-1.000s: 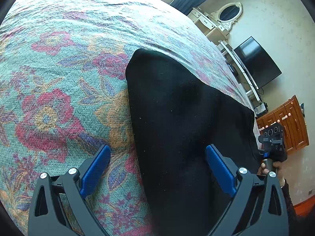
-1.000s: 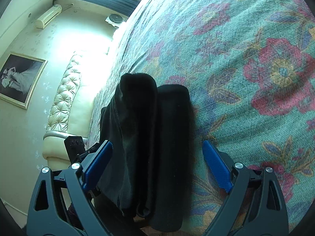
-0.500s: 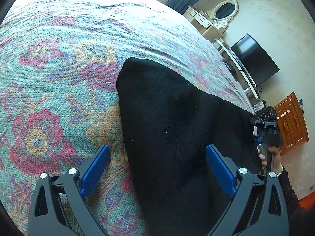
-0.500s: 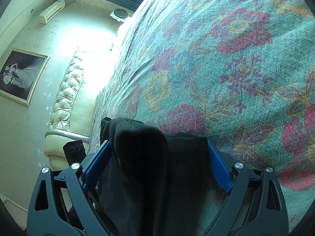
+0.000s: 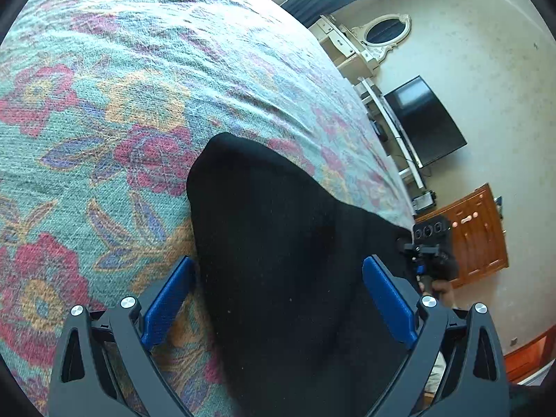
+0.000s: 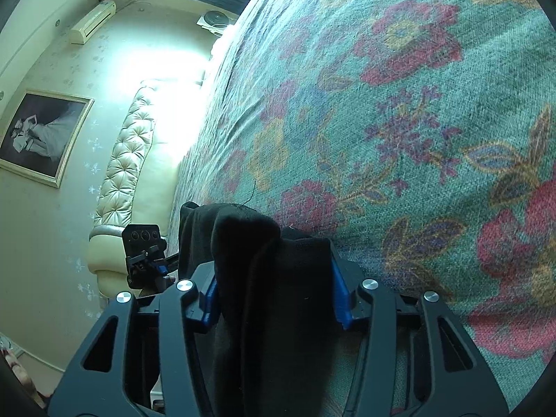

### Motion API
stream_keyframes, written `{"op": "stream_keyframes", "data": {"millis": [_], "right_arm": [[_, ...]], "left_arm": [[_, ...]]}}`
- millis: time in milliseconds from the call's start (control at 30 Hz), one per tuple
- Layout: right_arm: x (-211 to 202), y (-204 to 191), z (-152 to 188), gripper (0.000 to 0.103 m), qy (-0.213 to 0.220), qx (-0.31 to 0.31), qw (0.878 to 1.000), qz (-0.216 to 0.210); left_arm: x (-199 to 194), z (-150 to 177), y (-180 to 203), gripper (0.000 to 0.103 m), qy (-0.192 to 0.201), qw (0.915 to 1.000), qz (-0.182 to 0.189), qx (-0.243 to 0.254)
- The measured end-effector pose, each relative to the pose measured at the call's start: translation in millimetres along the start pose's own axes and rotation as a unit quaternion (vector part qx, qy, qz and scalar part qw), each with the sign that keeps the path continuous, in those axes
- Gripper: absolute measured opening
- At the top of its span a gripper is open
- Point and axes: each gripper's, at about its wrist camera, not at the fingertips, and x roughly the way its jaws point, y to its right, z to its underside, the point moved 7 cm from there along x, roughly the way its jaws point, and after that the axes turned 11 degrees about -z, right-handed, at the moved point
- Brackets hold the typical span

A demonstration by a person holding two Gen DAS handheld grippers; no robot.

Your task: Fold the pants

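Black pants [image 5: 278, 229] lie folded lengthwise on the floral bedspread [image 5: 104, 104]. My left gripper [image 5: 278, 302] is open, astride one end of them: its left pad is over the bedspread, its right pad over the black cloth, and neither pad presses. At the pants' far end the right gripper [image 5: 431, 246] shows small, held in a hand. In the right wrist view the pants [image 6: 250, 243] bunch up between the blue pads of my right gripper [image 6: 274, 295], whose jaws are closing and squeeze the cloth from both sides. The left gripper [image 6: 144, 253] shows beyond, at the left.
The bed's edge falls away at the right of the left wrist view, with a television [image 5: 424, 121], a wooden cabinet [image 5: 479, 232] and a mirrored dresser [image 5: 385, 31] beyond. A padded headboard [image 6: 121, 173] and a framed picture [image 6: 41, 135] stand left of the bed.
The right gripper's jaws have closed in from wide apart onto the bunched end of the pants. The left gripper has stayed open and has turned a little over its end.
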Motion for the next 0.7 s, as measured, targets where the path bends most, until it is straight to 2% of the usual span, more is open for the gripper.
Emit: {"op": "stream_keyframes", "data": {"millis": [100, 233, 367, 600, 667, 700], "right_arm": [[-1, 2, 0, 0.041, 0.004, 0.002, 1.0, -0.011], [-7, 11, 0, 0.04, 0.005, 0.001, 1.0, -0.022], [-12, 15, 0, 0.04, 0.007, -0.002, 1.0, -0.028], [-17, 20, 2, 0.04, 0.009, -0.004, 0.999, -0.039], [-20, 21, 3, 0.04, 0.01, -0.006, 0.999, -0.041], [-21, 23, 4, 0.04, 0.011, -0.006, 0.999, -0.042]], "left_arm": [[2, -10, -5, 0.096, -0.006, 0.9989, 0.038, -0.028], [8, -21, -11, 0.096, -0.022, 0.9961, 0.064, -0.056], [12, -26, -7, 0.096, -0.038, 0.9953, 0.062, -0.064], [14, -33, -1, 0.094, -0.03, 0.9946, 0.08, -0.059], [17, -31, -6, 0.045, -0.039, 0.9957, 0.06, -0.058], [19, -29, -14, 0.043, -0.045, 0.9949, 0.062, -0.066]]}}
